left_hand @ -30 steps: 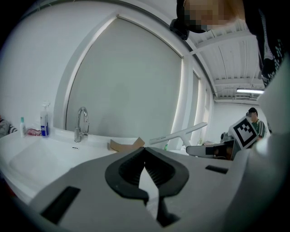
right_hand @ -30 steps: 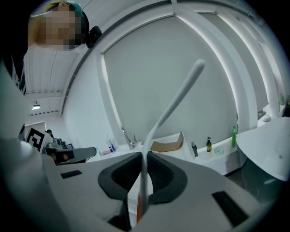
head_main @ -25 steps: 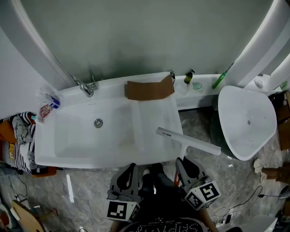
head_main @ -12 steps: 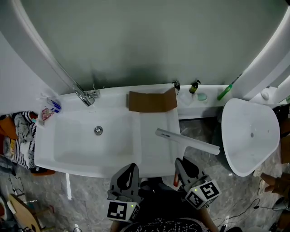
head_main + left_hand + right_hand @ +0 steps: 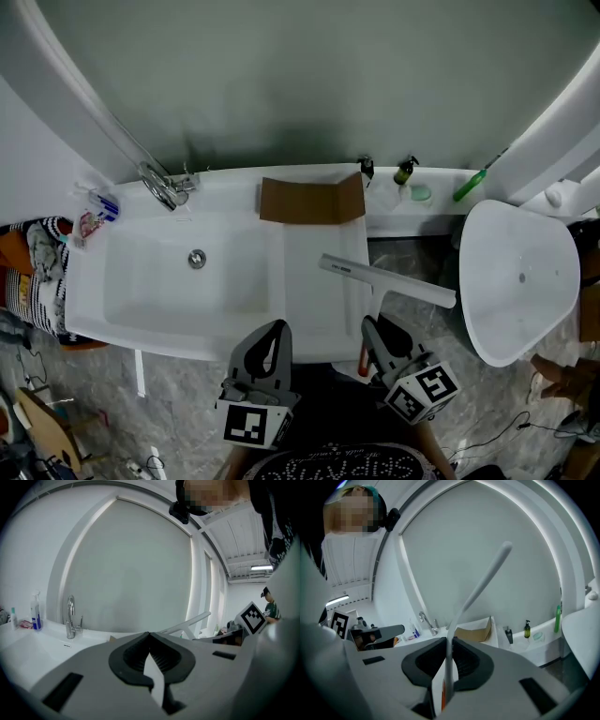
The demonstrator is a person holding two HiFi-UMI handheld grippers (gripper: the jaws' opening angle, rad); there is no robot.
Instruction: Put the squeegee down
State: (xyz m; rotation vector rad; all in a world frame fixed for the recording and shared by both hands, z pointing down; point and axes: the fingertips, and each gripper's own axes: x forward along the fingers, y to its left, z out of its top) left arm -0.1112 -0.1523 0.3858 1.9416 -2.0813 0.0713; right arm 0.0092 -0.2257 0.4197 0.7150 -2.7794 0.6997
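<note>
Toward the bottom of the head view, just right of centre, the right gripper (image 5: 371, 328) is seen clamped on the handle of the squeegee (image 5: 386, 281). In the right gripper view the jaws are closed tight on the thin white handle, which rises from between them to the slanted blade in the upper middle of the frame. In the head view the blade is laid out as a long white bar at the centre right, slanting down to the right. Its left end is placed over the flat right part of the sink (image 5: 94, 309) and its right end is carried past the sink's edge, above the grey floor (image 5: 412, 253). Whether the blade is touching the sink cannot be told.

At the bottom centre, left of the right gripper, the left gripper (image 5: 273, 330) is held near the sink's front rim. In the left gripper view its jaws are shown fully together, with nothing gripped.

A folded piece of cardboard (image 5: 311, 200) is set at the back of the sink, above the blade, and a tap (image 5: 161, 186) is mounted at the upper left. A small bottle (image 5: 405, 172) is stood on the ledge at the upper right.
</note>
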